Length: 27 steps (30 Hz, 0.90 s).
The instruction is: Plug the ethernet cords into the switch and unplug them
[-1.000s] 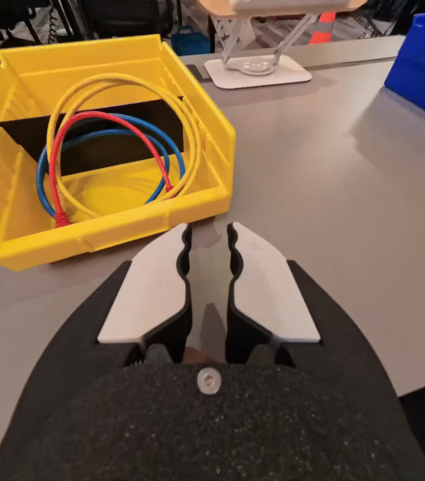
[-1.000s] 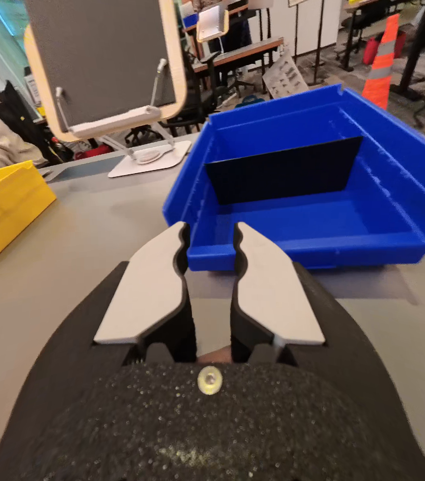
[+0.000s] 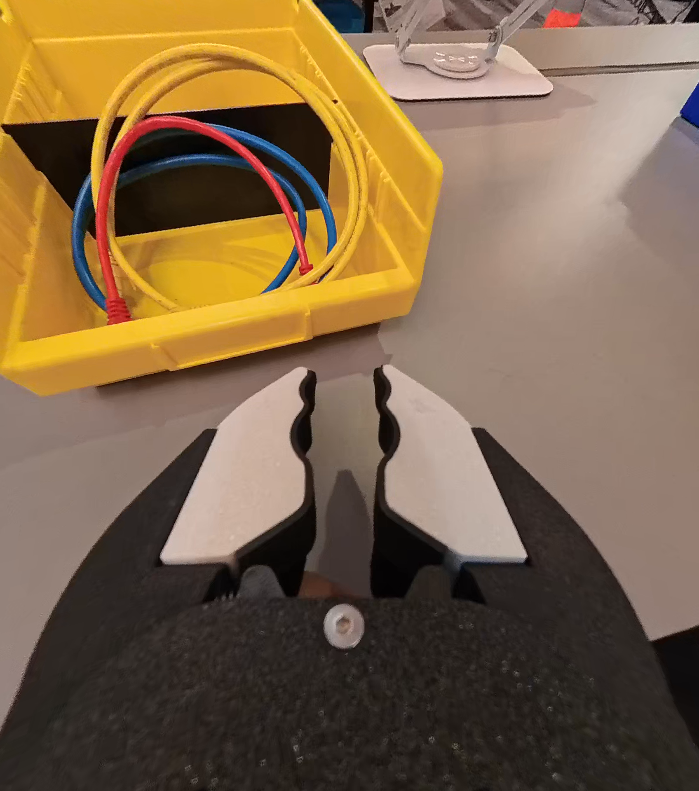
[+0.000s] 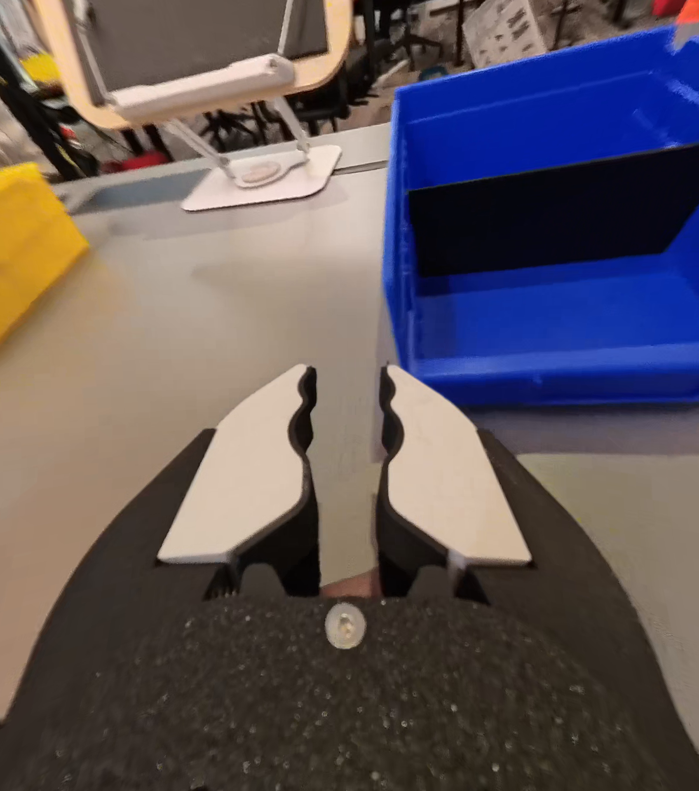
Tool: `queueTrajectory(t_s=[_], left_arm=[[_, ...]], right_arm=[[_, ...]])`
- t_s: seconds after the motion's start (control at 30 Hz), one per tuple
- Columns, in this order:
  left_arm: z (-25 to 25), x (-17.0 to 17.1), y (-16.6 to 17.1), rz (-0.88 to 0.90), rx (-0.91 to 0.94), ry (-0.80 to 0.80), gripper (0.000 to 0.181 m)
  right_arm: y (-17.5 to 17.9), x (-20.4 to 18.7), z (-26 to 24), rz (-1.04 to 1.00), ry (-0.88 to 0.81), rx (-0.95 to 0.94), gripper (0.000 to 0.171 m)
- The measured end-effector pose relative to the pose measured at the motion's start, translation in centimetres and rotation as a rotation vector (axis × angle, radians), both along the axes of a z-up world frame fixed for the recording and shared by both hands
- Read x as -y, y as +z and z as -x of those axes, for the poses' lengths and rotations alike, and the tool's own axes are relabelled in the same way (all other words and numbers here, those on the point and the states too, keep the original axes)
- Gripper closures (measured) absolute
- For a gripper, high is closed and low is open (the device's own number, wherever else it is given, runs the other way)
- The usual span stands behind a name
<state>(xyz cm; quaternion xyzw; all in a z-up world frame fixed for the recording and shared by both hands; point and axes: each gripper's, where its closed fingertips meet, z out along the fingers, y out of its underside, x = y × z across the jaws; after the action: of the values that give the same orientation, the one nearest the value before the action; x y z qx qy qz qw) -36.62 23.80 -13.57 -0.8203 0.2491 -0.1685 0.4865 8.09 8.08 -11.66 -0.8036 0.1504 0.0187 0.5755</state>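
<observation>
Left tongs, right tongs parted, empty — coiled cords in glossy yellow bin.

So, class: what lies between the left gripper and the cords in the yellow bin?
In the left wrist view: bare grey table, then the yellow bin's low front wall, between the left gripper and the cords.
</observation>
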Motion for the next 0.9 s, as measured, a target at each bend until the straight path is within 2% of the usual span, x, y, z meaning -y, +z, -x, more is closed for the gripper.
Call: queueTrajectory(t_s=[0.1, 0.2, 0.33, 0.8, 0.9], left_arm=[[-0.1, -0.1, -0.4, 0.004, -0.028, -0.003, 0.155], [-0.4, 0.0, -0.6, 0.011, -0.026, -0.011, 0.155], [-0.4, 0.0, -0.6, 0.005, -0.035, -0.011, 0.155], [-0.6, 0.1, -0.9, 0.034, -0.024, -0.027, 0.151], [-1.3, 0.1, -0.2, 0.051, 0.032, -0.059, 0.148]], right_arm=[[-0.6, 0.1, 2.2, 0.002, 0.057, -0.036, 0.145], [-0.8, -0.6, 3.1, 0.018, 0.114, 0.042, 0.145], [-1.2, -0.6, 2.6, 0.057, 0.098, 0.135, 0.145], [-1.3, -0.5, 2.5, 0.057, 0.102, 0.093, 0.147], [-1.4, -0.5, 2.7, 0.06, 0.109, 0.091, 0.147]])
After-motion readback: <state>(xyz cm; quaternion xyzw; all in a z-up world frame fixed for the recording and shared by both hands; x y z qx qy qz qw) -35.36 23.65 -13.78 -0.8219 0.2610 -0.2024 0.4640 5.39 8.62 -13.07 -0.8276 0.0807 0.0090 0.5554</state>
